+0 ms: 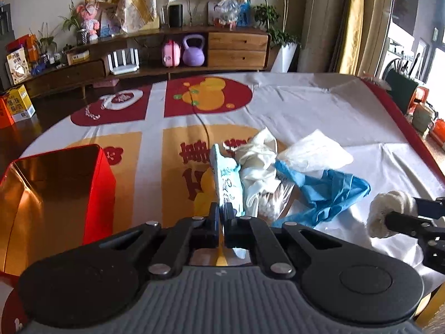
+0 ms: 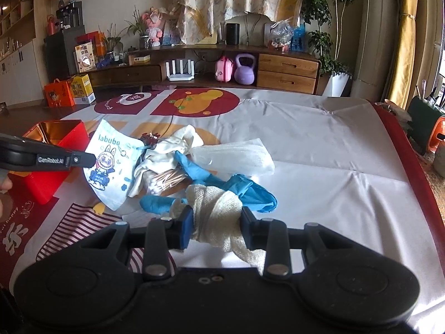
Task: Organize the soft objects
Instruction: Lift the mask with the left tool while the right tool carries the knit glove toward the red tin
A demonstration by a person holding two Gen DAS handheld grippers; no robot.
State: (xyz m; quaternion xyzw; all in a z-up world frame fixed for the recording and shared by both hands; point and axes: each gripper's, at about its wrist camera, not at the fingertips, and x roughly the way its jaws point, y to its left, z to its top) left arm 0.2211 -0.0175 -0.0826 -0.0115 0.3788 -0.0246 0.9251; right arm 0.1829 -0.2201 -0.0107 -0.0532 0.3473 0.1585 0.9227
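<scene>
My left gripper is shut on the lower edge of a light-blue printed face mask, which stands up on edge. The right wrist view shows the mask flat-on, lifted off the cloth, with one left finger against it. My right gripper is shut on a cream gauze bandage roll, whose loose end hangs below the fingers. That roll also appears at the right edge of the left wrist view. Between them lies a pile: blue gloves, white gloves, a cotton swab bag and a wrapped white gauze pad.
An open red tin box with a gold inside stands at the left on the printed tablecloth. A thin dark cord runs across the cloth behind the pile. A wooden sideboard and plants stand beyond the table's far edge.
</scene>
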